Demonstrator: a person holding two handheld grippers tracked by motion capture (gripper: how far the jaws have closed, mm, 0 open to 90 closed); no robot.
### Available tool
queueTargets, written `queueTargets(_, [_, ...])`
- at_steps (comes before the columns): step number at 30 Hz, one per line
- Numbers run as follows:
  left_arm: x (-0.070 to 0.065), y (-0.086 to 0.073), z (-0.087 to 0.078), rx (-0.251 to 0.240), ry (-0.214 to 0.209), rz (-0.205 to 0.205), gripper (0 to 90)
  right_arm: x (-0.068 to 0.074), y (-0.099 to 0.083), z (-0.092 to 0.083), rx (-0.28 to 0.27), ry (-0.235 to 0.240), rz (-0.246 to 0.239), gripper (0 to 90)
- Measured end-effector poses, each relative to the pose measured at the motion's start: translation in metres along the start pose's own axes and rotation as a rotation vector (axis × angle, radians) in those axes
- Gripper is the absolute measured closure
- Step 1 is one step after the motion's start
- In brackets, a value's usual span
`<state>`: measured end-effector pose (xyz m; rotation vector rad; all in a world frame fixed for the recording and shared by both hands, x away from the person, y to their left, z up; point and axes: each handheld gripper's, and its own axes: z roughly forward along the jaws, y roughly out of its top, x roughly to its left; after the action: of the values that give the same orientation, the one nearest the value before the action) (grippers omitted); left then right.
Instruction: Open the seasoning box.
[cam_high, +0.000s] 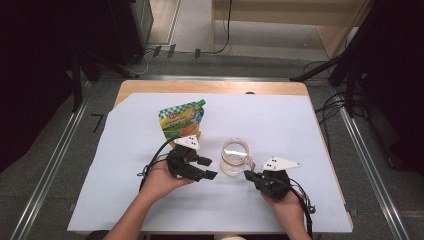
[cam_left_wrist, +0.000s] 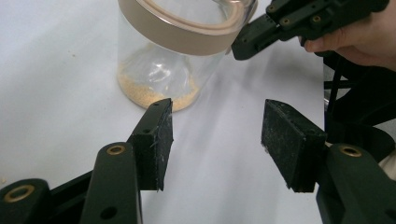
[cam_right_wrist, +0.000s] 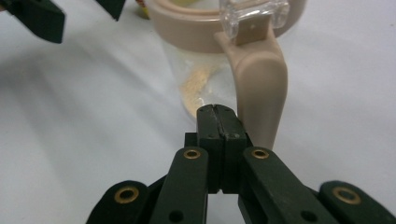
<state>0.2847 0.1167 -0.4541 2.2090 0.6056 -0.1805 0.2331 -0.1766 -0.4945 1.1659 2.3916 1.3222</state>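
Clear glossy plastic cup (cam_high: 234, 157) with a matt beige rim, on smooth white paper (cam_high: 280, 125).

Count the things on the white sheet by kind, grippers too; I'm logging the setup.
Clear jug with tan rim and handle: 1
Green-capped pouch: 1
Grippers: 2, left gripper open, right gripper shut
Total: 4

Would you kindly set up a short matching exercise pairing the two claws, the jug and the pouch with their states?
Things:
1. left claw
2. right claw
3. clear jug
4. green-capped pouch

States:
A. lying flat behind a hand
B. shut, beside the handle
C. open, nothing between its pads
D. upright, with yellowish powder at the bottom

Pairs: 1-C, 2-B, 3-D, 4-A
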Motion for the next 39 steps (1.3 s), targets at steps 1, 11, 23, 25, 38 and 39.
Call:
queueTargets(1, [0.000, 0.000, 0.001, 0.001, -0.001, 0.003, 43.6, -0.006, 0.001, -0.001, -0.004, -0.004, 0.006, 90.0])
queueTargets(11, [0.001, 0.002, 0.004, -0.025, -0.029, 0.003, 38.3, -0.025, 0.004, -0.001, 0.007, -0.024, 0.032, 90.0])
queueTargets(23, [0.006, 0.009, 0.013, -0.011, -0.055, -0.012, 33.3, -0.052, 0.013, 0.004, 0.016, -0.029, 0.048, 90.0])
queueTargets(25, [0.006, 0.011, 0.014, -0.010, -0.051, -0.006, 32.5, -0.054, 0.013, 0.006, 0.019, -0.027, 0.044, 90.0])
queueTargets(38, [0.009, 0.043, 0.016, -0.011, -0.017, 0.033, 27.1, -0.064, 0.030, -0.016, 0.029, 0.005, 0.016, 90.0])
queueTargets(39, [0.009, 0.046, 0.016, -0.010, -0.011, 0.036, 27.1, -0.064, 0.030, -0.016, 0.029, 0.005, 0.016, 90.0])
